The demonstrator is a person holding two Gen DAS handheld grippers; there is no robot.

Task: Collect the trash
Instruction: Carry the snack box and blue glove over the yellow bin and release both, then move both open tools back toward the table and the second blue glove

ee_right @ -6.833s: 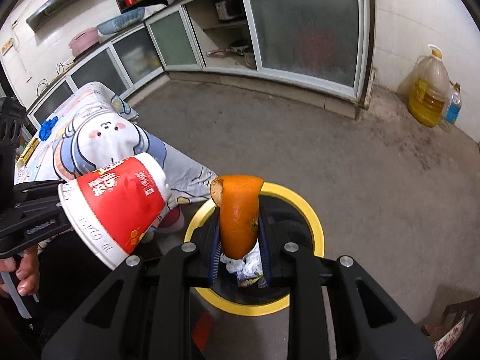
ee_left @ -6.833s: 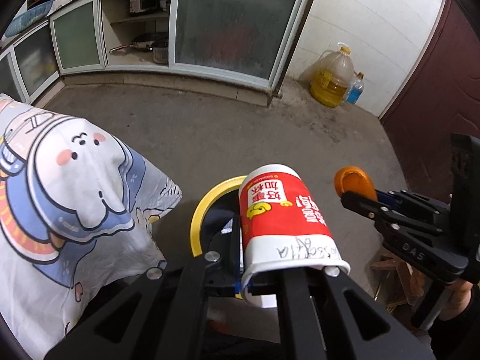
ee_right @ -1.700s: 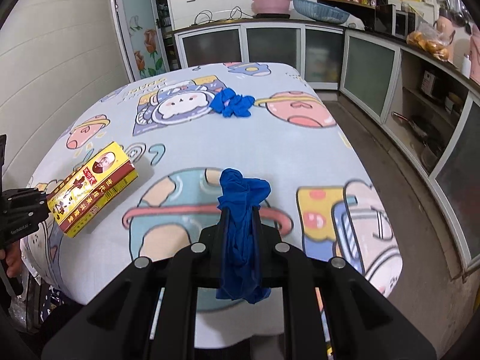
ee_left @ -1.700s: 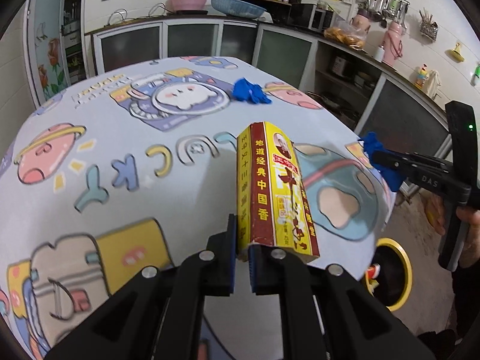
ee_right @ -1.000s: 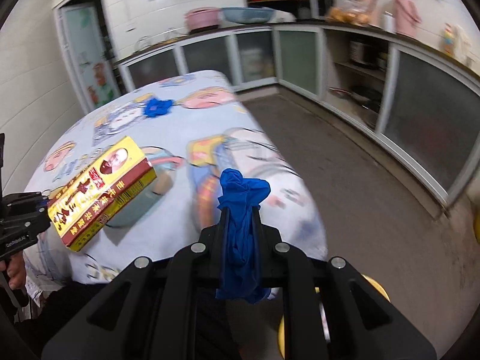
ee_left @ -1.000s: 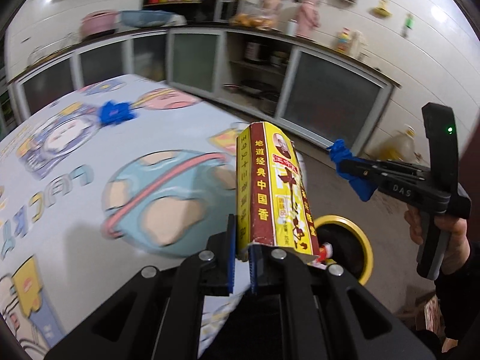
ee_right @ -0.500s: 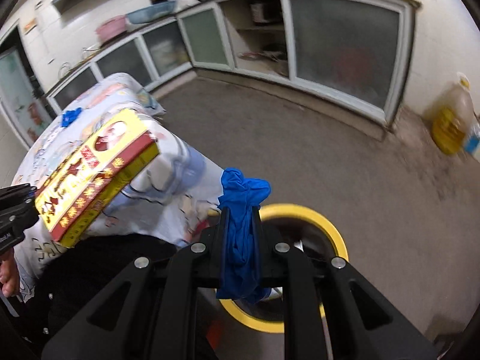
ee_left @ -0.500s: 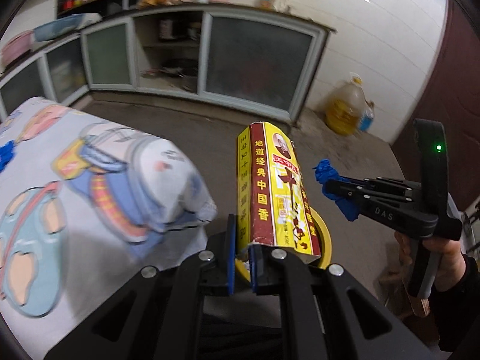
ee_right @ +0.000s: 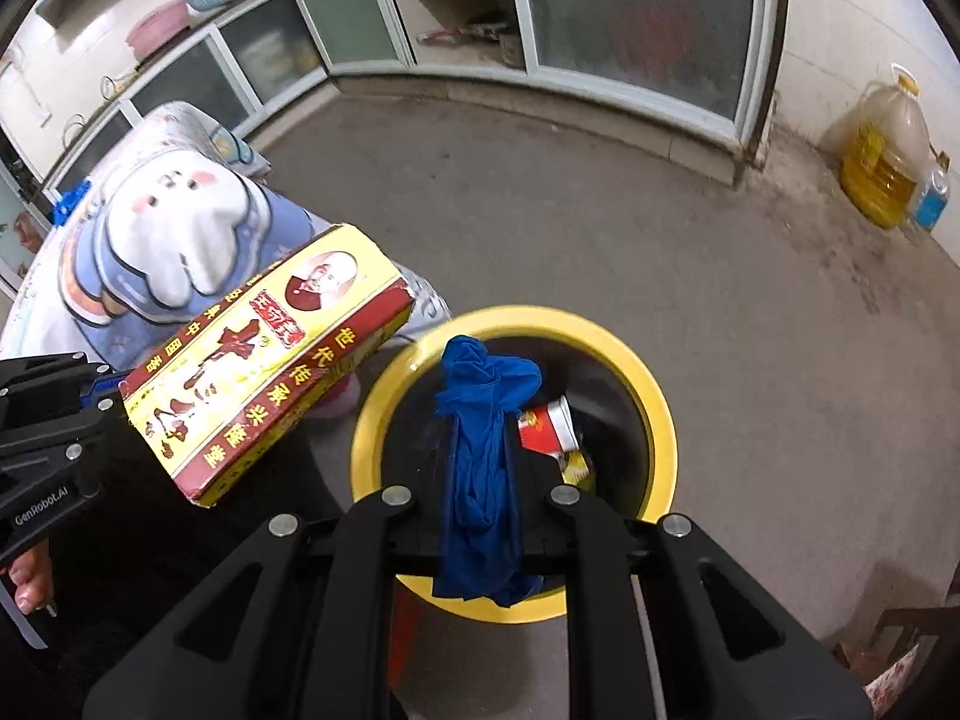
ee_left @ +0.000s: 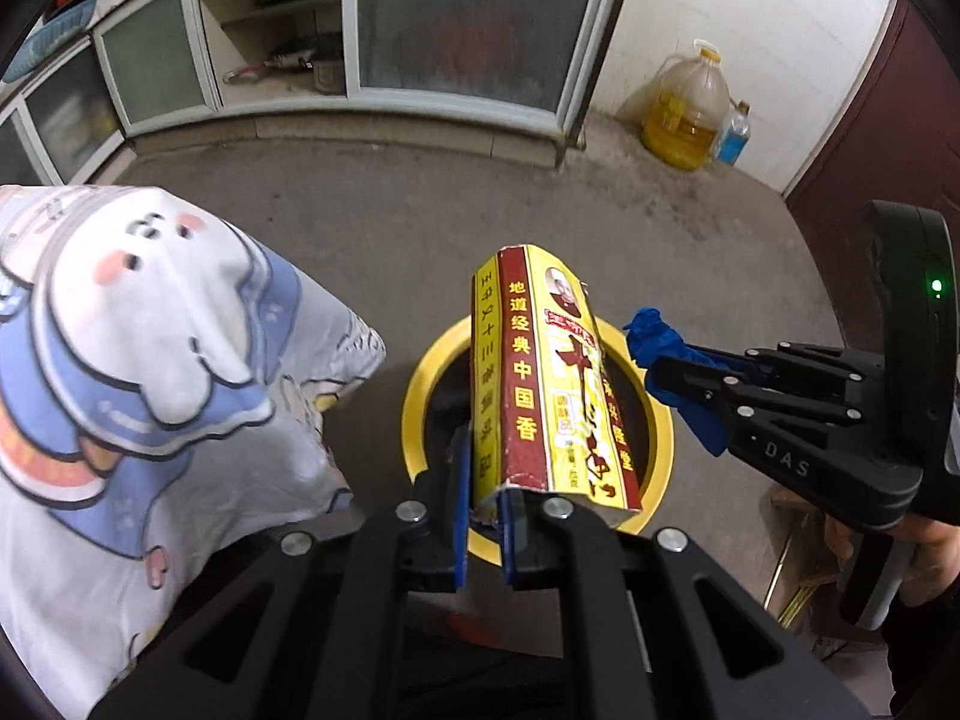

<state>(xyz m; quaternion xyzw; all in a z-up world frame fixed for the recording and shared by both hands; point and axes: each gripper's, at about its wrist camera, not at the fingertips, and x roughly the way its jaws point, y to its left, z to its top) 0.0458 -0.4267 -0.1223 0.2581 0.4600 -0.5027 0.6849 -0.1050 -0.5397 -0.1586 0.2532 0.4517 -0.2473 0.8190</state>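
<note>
My left gripper (ee_left: 486,480) is shut on a yellow and red carton (ee_left: 540,378) and holds it over the yellow-rimmed trash bin (ee_left: 414,402) on the floor. The carton (ee_right: 270,372) also shows at the left of the right wrist view, above the bin's left rim. My right gripper (ee_right: 480,480) is shut on a crumpled blue glove (ee_right: 483,456) and holds it above the bin (ee_right: 654,408). In the left wrist view the right gripper (ee_left: 666,360) sits at the bin's right side with the glove (ee_left: 654,336). A red paper cup (ee_right: 549,426) lies inside the bin.
The table with its cartoon cloth (ee_left: 120,360) hangs close to the left of the bin. A blue glove (ee_right: 69,201) lies on the table far back. Glass-door cabinets (ee_left: 468,18) line the far wall. An oil jug (ee_left: 687,108) and a small bottle (ee_left: 732,138) stand in the corner.
Both grippers have swung from over the table to above the bin, still holding the carton and the glove. The bin now lies directly under both.
</note>
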